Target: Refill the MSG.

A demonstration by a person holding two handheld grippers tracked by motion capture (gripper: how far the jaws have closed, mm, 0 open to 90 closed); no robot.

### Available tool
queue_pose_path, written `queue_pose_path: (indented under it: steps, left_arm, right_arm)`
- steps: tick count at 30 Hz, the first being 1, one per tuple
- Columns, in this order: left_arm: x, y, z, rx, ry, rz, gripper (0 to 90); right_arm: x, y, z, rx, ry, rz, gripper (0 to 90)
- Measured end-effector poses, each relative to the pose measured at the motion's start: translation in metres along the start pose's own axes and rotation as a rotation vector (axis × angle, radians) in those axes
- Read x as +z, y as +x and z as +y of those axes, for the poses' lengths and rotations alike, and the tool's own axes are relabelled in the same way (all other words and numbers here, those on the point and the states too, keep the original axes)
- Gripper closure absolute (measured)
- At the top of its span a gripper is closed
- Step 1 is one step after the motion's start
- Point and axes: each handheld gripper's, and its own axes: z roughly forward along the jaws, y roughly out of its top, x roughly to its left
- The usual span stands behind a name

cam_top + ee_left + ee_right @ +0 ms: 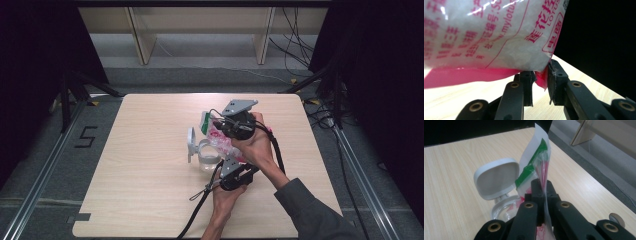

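The jar's (504, 211) contents, perhaps white grains, stay unclear

On the tabletop (150, 190), near its middle, stands an open jar (207, 159) with its hinged lid (190, 142) swung up on the jar's left side. A filled bag (220, 137) hangs tilted above and to the right of the jar, its top end over the jar's mouth. The right claw (223, 126) is at the bag's far, upper end, behind the jar; the left claw (231, 162) is at the bag's near, lower corner, just right of the jar. Both hands come in from the near right edge, the right forearm crossing above the left
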Motion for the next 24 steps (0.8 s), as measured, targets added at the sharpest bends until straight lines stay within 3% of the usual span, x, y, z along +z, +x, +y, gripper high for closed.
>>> queue_pose_path:
  steps: [3,6,9,15,17,24]
  left_arm:
    - [-0.0011,0.0015,0.0007,0.011,0.008,0.009,75.1]
    - [0.0001,0.0019,-0.0001,-0.001,0.004,-0.005,75.1]
    - [-0.0011,0.0017,0.0010,0.004,0.003,0.004,75.1]
    - [-0.0021,0.0027,0.0015,0.005,0.002,0.004,75.2]
    - [-0.0023,0.0027,0.0015,0.006,0.004,0.003,75.2]
    - [-0.0026,0.0032,0.0016,0.008,0.005,0.006,75.1]
  right_arm:
    - [-0.0007,0.0001,-0.0002,0.034,-0.008,0.004,90.0]
    - [0.0021,0.0018,0.0004,0.023,0.019,0.013,90.0]
    - [0.0047,0.0013,0.0009,0.005,0.001,0.014,90.0]
    - [0.0032,0.0018,0.0023,0.026,0.007,0.009,90.0]
    - [0.0041,0.0006,0.0022,0.006,-0.003,0.008,90.0]
    - [0.0018,-0.0004,0.0016,0.038,-0.003,0.018,90.0]
